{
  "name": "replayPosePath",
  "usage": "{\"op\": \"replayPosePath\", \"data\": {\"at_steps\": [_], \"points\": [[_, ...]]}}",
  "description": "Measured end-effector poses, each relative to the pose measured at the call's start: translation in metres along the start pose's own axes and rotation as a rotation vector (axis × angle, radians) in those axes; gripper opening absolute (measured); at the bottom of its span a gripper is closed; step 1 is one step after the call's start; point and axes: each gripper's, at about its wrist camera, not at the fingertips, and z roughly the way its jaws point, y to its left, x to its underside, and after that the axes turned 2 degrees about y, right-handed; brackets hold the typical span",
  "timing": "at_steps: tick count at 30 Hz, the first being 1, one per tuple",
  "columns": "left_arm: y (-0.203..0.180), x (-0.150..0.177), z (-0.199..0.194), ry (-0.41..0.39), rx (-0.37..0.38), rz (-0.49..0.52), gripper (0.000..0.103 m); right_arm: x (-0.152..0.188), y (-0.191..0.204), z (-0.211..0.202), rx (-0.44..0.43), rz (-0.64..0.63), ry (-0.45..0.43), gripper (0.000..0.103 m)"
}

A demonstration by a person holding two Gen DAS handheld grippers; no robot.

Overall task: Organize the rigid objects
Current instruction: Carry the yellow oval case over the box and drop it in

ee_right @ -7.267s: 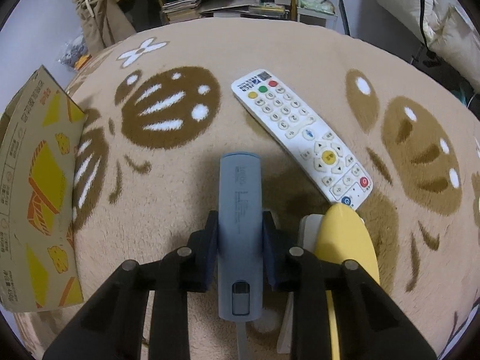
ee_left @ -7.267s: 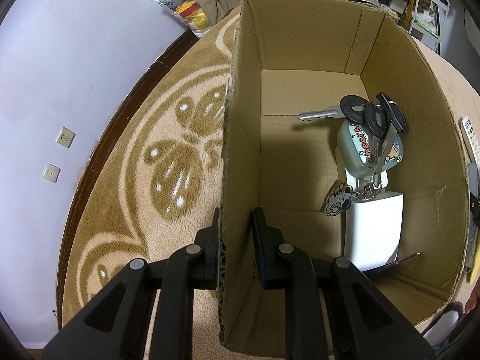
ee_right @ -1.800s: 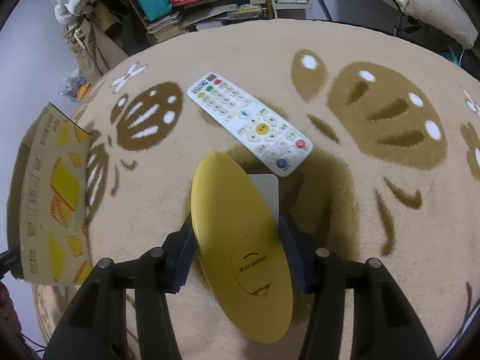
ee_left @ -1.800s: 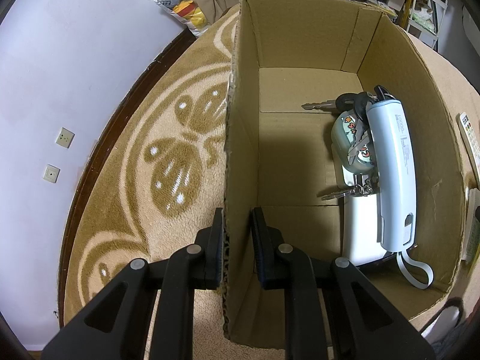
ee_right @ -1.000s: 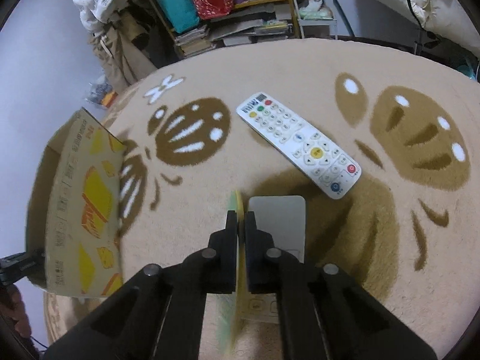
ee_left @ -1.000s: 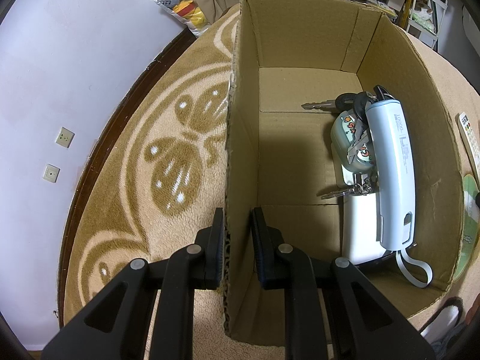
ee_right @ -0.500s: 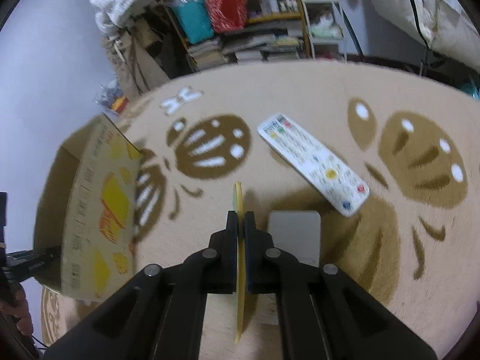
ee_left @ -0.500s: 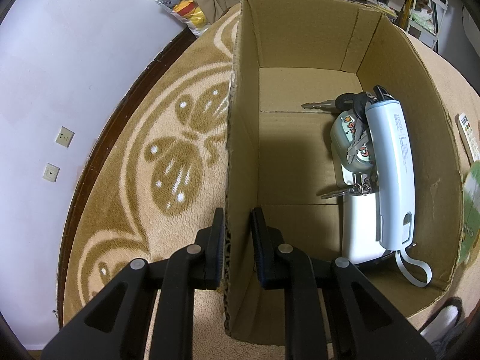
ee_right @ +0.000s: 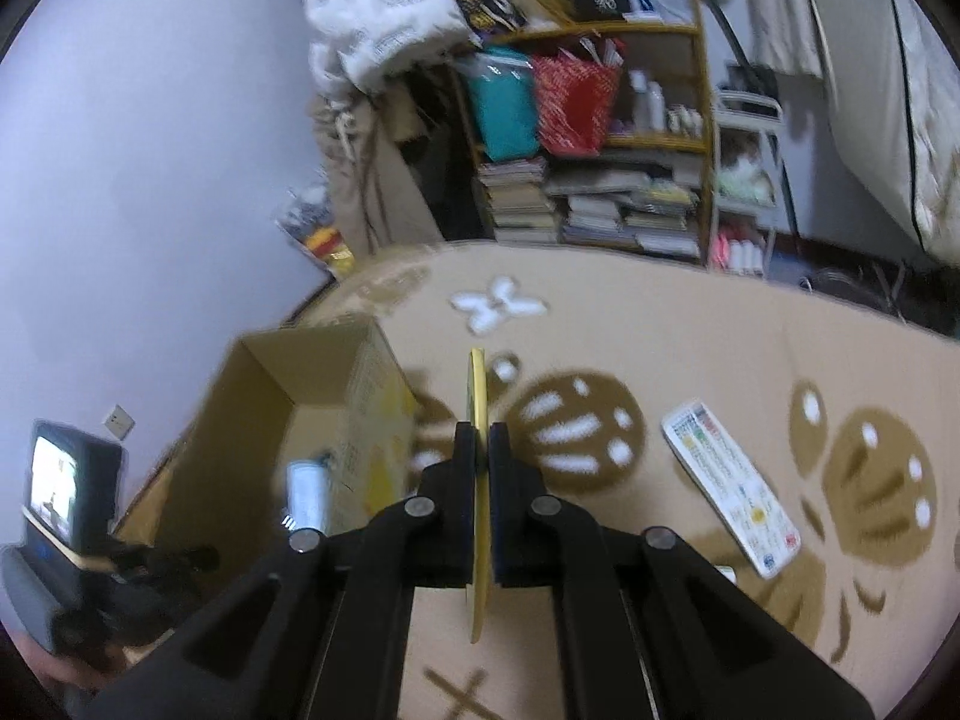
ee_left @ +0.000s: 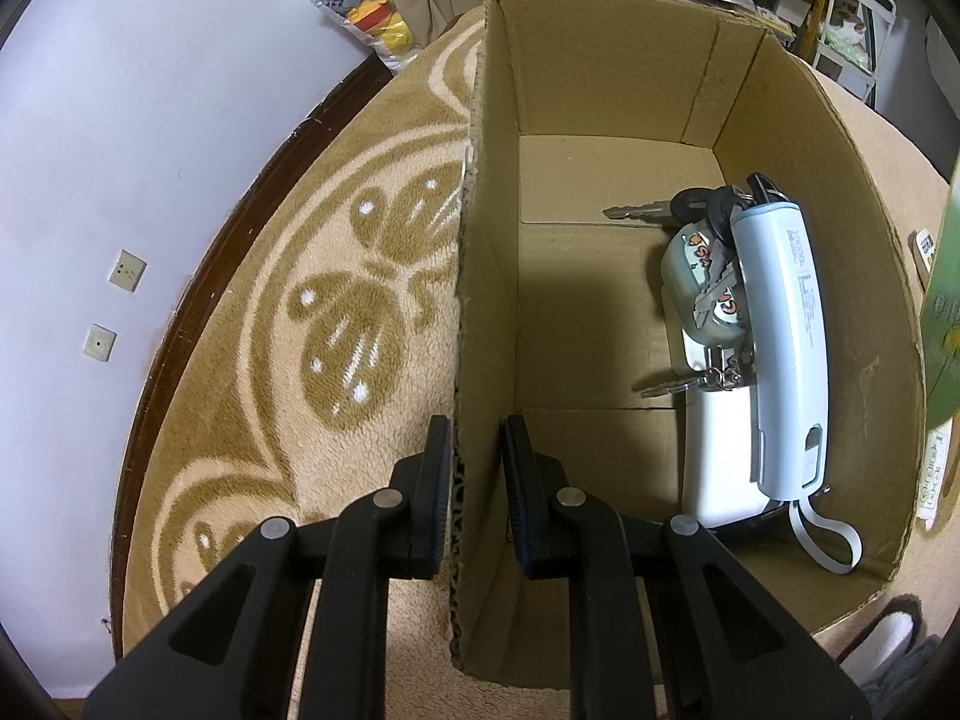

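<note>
The yellow disc (ee_right: 477,420) is held edge-on and upright in the right gripper (ee_right: 478,441), whose two fingers are closed flat against its faces; the disc stands above the carpet (ee_right: 690,348), clear of it, just to the right of the cardboard box (ee_right: 372,420). In the left wrist view a green-yellow blurred face of the same disc (ee_left: 945,312) shows at the right edge of the frame, just outside the box's right wall (ee_left: 876,276). The left gripper (ee_left: 475,450) straddles the box's left wall (ee_left: 480,312), one finger outside and one inside; the outer finger touches the cardboard, a narrow gap shows beside the inner one, so a firm clamp cannot be confirmed. Inside the box, along the right wall, lie a pale blue handset-shaped device (ee_left: 786,348) with a loop strap, a bunch of keys (ee_left: 696,210) with a printed fob, and a white rectangular item (ee_left: 717,456) beneath them; the left half of the box floor is bare cardboard. On the carpet well to the right of the box lies a white remote control (ee_right: 729,480) with coloured buttons. Shelves of books (ee_right: 600,204) stand along the far edge of the carpet. The right wrist view is motion-blurred.
</note>
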Motion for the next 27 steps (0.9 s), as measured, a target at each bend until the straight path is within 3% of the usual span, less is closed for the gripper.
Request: {"op": "replayPosePath", "data": {"at_steps": [11,15,27], "points": [[0.002,-0.001,0.001,0.001,-0.002,0.003,0.017,-0.041,0.061,-0.022,-0.094,-0.100,-0.118,0.005],[0.002,-0.001,0.002,0.001,-0.003,0.003,0.017,-0.033,0.070,-0.017,-0.165,-0.075,-0.104,0.005],[0.001,-0.001,0.003,0.002,-0.002,0.003,0.017,0.009,0.089,0.021,-0.219,-0.115,0.028,0.005]]}}
